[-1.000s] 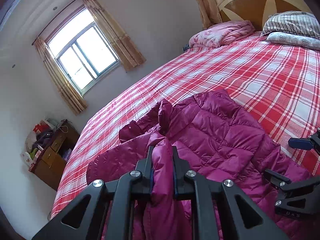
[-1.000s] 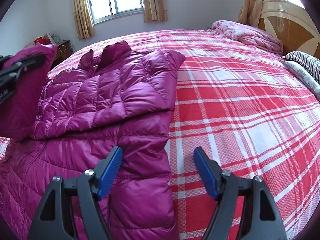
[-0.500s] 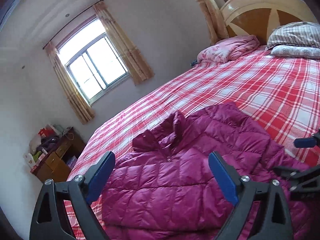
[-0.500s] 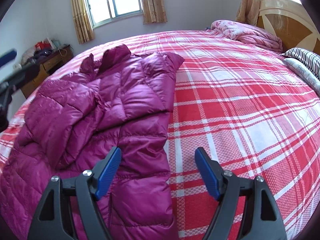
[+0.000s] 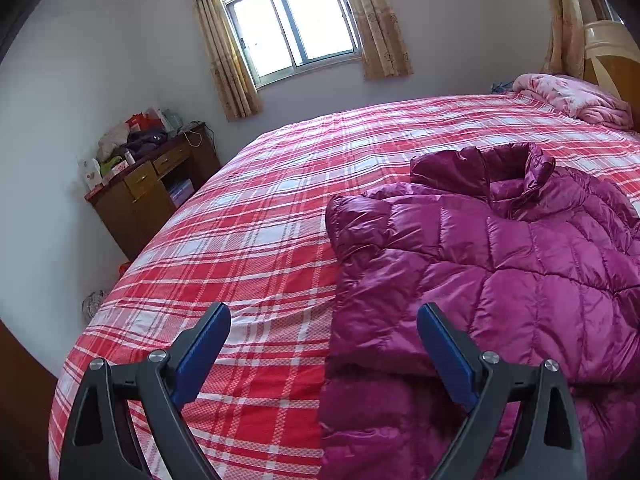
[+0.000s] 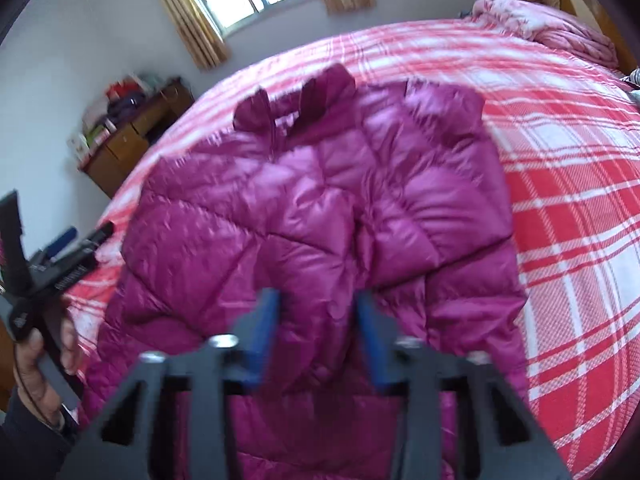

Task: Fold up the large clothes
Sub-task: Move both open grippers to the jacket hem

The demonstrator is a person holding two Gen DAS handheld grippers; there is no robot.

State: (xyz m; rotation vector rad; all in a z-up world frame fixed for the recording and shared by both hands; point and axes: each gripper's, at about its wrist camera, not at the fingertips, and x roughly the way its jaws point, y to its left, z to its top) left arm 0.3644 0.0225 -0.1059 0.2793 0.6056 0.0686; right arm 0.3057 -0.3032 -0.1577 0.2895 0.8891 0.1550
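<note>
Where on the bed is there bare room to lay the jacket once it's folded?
Bare plaid bedspread lies between the jacket and the dresser-side edge. More lies between the jacket and the pink quilt by the headboard. The dresser top is cluttered.

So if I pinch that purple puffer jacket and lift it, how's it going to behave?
The jacket will probably droop limply; it already lies in soft folds on the bed. Its puffy quilting suggests it is light for its bulk. The glossy shell looks slippery, so a shallow pinch may slide off.
</note>
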